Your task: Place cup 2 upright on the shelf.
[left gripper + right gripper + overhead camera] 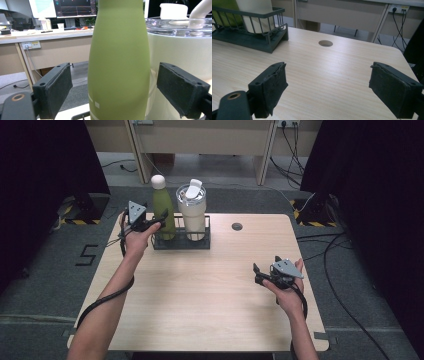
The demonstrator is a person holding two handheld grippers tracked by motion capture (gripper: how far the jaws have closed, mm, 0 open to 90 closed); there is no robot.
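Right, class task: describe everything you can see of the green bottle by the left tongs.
The green bottle is a slim, matte olive-green flask with a rounded white cap and small white marks low on its body; it looks like coated metal. It stands upright in the left end of a dark wire rack at the table's far side, close beside a cream tumbler. The left tongs straddle its body, both pads clear of it with gaps either side, so it is not gripped.
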